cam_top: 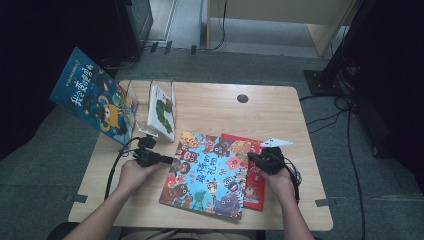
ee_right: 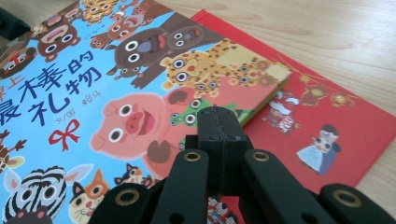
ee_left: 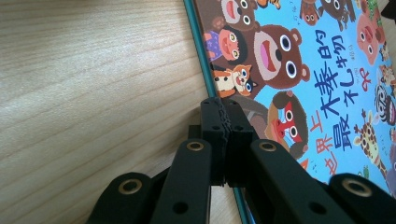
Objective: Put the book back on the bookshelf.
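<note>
Jaws on both sides were pressed fully together with nothing between them. The left gripper [cam_top: 167,160] had its closed tips at the left edge of the blue animal picture book [cam_top: 210,172], low against the counter [cam_top: 225,107]; in the left gripper view the tips [ee_left: 225,122] sat right at the book's teal edge [ee_left: 205,70], though whether they touched it I could not tell. The right gripper [cam_top: 251,157] rested over the book's right edge, where it overlapped the red picture book [cam_top: 256,187] lying beneath (the right gripper view put its tips [ee_right: 217,122] just near of that overlap). The blue book lay flat near the middle of the counter, its long axis running near to far with a slight tilt, squarely between the two hands, each about equally close. Any lift would likely turn on getting under an edge from the left.
</note>
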Demonstrator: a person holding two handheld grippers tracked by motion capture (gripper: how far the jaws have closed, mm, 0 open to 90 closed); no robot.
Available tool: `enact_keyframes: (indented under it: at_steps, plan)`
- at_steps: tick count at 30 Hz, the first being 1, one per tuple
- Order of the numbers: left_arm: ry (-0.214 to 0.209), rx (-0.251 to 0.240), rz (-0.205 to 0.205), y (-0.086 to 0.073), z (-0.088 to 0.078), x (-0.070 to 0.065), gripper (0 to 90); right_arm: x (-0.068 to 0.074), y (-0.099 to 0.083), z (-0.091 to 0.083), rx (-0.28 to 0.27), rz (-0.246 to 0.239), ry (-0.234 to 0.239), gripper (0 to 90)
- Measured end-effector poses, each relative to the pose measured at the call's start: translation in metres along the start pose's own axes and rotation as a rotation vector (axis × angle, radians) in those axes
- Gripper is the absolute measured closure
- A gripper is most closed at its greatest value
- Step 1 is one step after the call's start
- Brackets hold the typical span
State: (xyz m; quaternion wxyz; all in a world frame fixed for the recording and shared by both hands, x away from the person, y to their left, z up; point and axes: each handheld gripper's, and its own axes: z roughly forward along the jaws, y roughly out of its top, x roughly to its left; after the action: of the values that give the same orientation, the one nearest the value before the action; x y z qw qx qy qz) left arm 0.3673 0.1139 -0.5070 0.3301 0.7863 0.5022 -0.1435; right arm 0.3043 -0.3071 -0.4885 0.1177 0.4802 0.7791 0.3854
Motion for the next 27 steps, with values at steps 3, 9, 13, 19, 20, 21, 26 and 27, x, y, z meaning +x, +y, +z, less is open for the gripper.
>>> enact_keyframes:
  at_steps: [3,9,13,19,20,21,26,27]
  plan:
    - [-0.007,0.000,-0.001,0.000,0.000,0.000,88.3,0.002,0.001,0.001,0.003,0.001,0.007,90.0]
    - [-0.004,-0.018,0.004,0.000,-0.004,0.001,77.8,0.001,0.000,0.004,0.023,0.041,0.014,88.2]
    - [0.025,-0.030,0.031,0.001,-0.006,-0.001,73.0,0.000,-0.001,0.006,0.033,0.020,0.005,90.0]
    - [0.033,-0.009,0.034,0.002,-0.012,-0.001,57.0,0.001,-0.003,0.006,0.022,-0.003,0.000,90.0]
    - [0.038,-0.008,0.050,0.001,-0.013,-0.001,55.5,0.001,-0.004,0.005,0.020,-0.003,0.000,90.0]
    - [0.047,-0.008,0.064,0.000,-0.014,-0.002,54.0,0.001,-0.004,0.005,0.017,-0.004,0.002,90.0]
    - [0.052,-0.034,0.072,-0.003,-0.016,0.001,50.8,0.002,-0.006,0.005,0.007,-0.018,0.000,90.0]
    - [0.053,-0.039,0.067,-0.004,-0.017,0.001,51.3,0.002,-0.006,0.005,0.005,-0.020,-0.001,90.0]
